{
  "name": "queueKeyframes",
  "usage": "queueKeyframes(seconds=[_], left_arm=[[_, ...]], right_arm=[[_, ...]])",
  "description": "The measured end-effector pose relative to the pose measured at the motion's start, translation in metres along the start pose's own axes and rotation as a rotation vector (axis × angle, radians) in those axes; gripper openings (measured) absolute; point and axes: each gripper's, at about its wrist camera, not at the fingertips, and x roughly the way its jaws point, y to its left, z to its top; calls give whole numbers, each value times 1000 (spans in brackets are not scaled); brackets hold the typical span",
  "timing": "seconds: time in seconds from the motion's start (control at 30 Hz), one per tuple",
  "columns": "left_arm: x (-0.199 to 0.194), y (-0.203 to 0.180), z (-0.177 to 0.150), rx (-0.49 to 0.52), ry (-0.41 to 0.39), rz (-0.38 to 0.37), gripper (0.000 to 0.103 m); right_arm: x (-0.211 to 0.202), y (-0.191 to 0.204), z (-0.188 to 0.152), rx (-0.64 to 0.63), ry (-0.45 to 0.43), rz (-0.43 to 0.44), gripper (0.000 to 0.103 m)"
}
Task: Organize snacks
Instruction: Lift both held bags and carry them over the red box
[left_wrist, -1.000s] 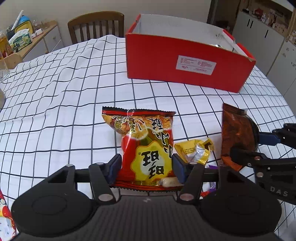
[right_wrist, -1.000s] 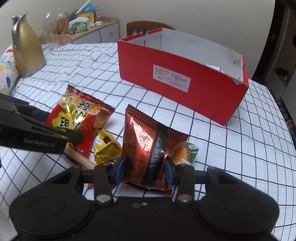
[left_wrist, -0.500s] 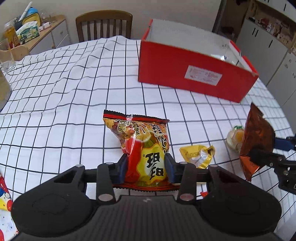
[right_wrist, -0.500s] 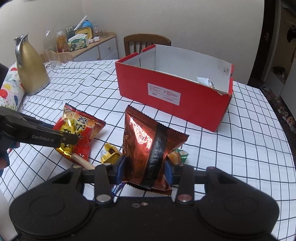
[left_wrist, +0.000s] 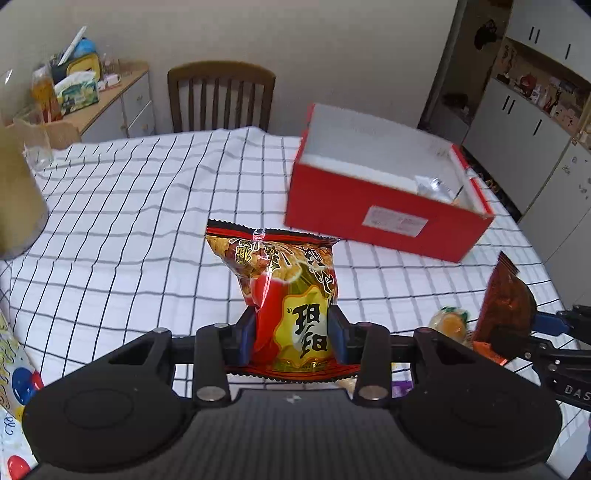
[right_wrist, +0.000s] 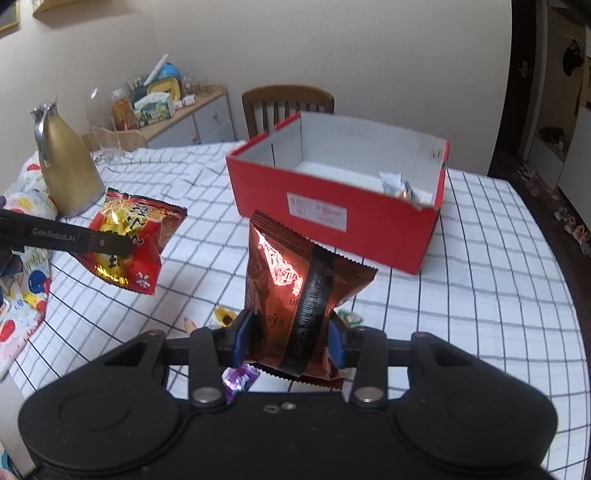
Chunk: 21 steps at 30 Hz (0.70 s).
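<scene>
Partly hidden purple wrapper (right_wrist: 238, 380) beneath jaws

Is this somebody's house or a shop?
Most likely a home dining room. There is a wooden slat-back chair at a table with a black-and-white checked tablecloth, a cluttered wooden sideboard with grey drawers, and a gold metal jug on the table.

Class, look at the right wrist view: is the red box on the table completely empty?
No: a silvery snack packet already lies inside the red box, against its far right corner.
</scene>
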Motion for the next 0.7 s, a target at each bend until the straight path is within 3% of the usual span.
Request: queueKeyframes(seconds=[0.3, 0.7], left_arm=[[-12, -18, 37, -5, -52, -44, 39], [-8, -49, 99, 65, -158, -58, 39]], right_arm=[[-20, -6, 32, -36, -103, -28, 39], [-13, -29, 84, -77, -170, -82, 39]])
